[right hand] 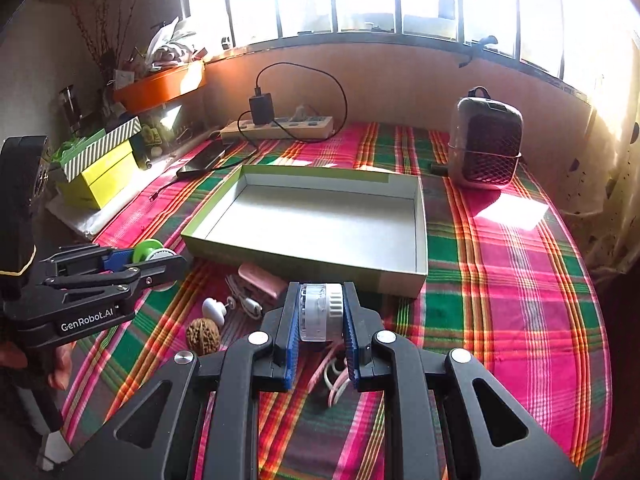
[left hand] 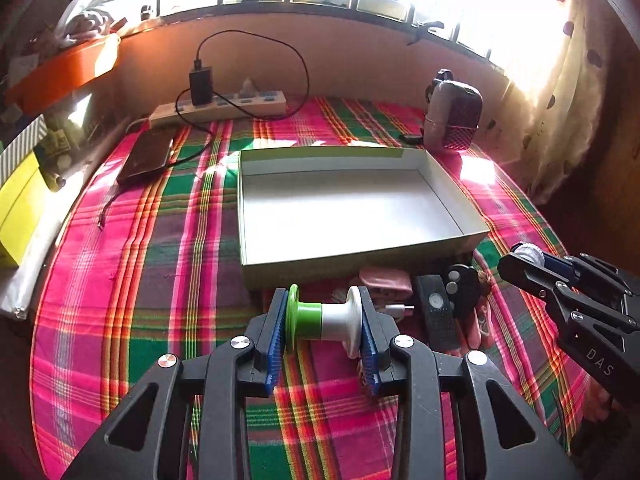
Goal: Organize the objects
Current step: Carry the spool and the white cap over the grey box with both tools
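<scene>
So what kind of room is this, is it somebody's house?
Probably a home, at a table by a window. A checked tablecloth covers it, a power strip with a charger sits by the wall, and an orange tray of odds and ends sits beside the window.

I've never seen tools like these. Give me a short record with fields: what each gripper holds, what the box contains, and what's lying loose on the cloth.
left gripper: shut on a green-and-white spool
right gripper: shut on a clear-and-white round case
open box: nothing in it, white inside
loose items in front of the box: walnut, white knob, pink case, black remote
surface: plaid cloth
</scene>
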Motion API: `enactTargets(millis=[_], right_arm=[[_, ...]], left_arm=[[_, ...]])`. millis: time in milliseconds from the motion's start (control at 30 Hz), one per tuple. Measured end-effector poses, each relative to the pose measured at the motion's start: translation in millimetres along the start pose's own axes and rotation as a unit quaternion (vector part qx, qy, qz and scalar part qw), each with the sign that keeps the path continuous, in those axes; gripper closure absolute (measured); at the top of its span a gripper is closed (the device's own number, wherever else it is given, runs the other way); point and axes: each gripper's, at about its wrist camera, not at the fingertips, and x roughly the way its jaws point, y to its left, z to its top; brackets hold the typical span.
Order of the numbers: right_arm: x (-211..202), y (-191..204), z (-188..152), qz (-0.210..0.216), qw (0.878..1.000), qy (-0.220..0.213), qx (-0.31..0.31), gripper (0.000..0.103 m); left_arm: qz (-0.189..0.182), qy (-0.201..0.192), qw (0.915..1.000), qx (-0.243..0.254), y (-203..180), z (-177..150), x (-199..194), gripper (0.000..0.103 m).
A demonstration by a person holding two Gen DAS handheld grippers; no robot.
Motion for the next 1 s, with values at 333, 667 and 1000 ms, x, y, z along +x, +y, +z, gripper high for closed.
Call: enactTargets(millis=[333,667,1000], right_arm=[[36,-16,42,-0.005,1.0,0.006,-0.004,0.083],[92,-30,78,-0.004,1.0,0.031,0.0,0.083],[148,-36,91,-0.007,0.997,0.074,0.001,0.083]], left_arm=[[0.005,-0.001,0.9999,0.009,1,46,30,0.073],[0.012,0.022,0.9997,-0.002,9,81,76,0.073],[0.024,0.045,0.9986,-0.016,17,94,119,0.073]])
